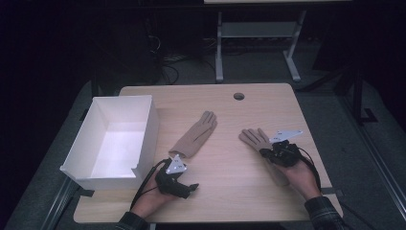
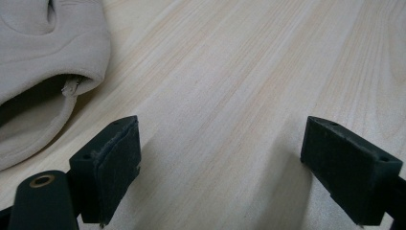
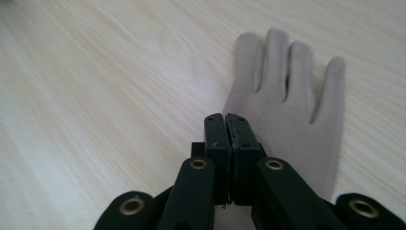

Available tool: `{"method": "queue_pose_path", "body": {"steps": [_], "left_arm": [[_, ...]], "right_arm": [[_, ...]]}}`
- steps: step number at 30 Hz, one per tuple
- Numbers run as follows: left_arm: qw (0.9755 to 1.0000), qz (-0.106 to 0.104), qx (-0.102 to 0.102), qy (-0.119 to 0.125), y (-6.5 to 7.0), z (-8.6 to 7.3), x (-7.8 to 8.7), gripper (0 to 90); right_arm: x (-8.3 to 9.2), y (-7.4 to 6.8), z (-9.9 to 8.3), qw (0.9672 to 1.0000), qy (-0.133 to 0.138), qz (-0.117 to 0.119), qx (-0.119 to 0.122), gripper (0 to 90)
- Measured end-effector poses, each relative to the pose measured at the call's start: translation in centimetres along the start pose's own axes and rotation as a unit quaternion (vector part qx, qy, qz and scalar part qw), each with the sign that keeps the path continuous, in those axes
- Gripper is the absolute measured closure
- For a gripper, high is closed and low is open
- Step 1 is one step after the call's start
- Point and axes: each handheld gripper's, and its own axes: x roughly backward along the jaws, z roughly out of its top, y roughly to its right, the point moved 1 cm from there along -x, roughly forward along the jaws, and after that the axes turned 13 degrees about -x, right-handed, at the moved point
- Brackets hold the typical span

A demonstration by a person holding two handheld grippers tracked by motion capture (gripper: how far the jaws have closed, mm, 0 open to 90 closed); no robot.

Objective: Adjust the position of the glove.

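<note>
Two tan gloves lie flat on the wooden table (image 1: 230, 191). The left glove (image 1: 195, 136) points its fingers away from me, and its open cuff (image 2: 43, 52) lies just ahead and to the left of my left gripper (image 2: 222, 158). That left gripper (image 1: 179, 167) stands open with bare wood between its jaws. The right glove (image 1: 253, 138) lies fingers spread (image 3: 292, 110). My right gripper (image 3: 225, 120) is shut, jaws pressed together and pinching the glove at its thumb-side edge; from above, this gripper (image 1: 270, 152) covers the glove's palm.
A white open box (image 1: 148, 129) with nothing inside stands on the table's left side, close to the left glove. A round cable hole (image 1: 239, 96) sits near the far edge. Bare wood lies between the two gloves and along the near edge.
</note>
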Motion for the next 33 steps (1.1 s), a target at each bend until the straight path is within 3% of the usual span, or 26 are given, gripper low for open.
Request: {"method": "queue_pose_path", "body": {"steps": [5, 10, 11, 14, 21, 33], "left_arm": [[1.0000, 0.000, 0.000, 0.000, 0.0, 0.0, 0.0, 13.0], [1.0000, 0.001, -0.001, 0.001, 0.0, 0.0, 0.0, 13.0], [1.0000, 0.001, -0.001, 0.001, 0.0, 0.0, 0.0, 13.0], [1.0000, 0.001, -0.001, 0.001, 0.0, 0.0, 0.0, 13.0], [1.0000, 0.001, -0.003, 0.000, 0.0, 0.0, 0.0, 13.0], [1.0000, 0.000, 0.000, 0.000, 0.0, 0.0, 0.0, 13.0]], "right_arm": [[1.4, -0.8, 0.9, 0.9991, 0.026, 0.032, -0.008, 88.4], [2.2, -2.2, 1.6, 0.9971, 0.034, 0.068, -0.004, 88.5], [2.5, -3.3, 2.0, 0.9948, 0.037, 0.094, -0.003, 88.4], [2.3, -3.7, 2.1, 0.9934, 0.035, 0.109, -0.004, 88.4], [0.9, -0.9, 1.4, 0.9951, 0.025, 0.087, -0.039, 88.1], [0.0, 1.7, 0.5, 0.9978, 0.015, 0.046, -0.045, 87.1]]}}
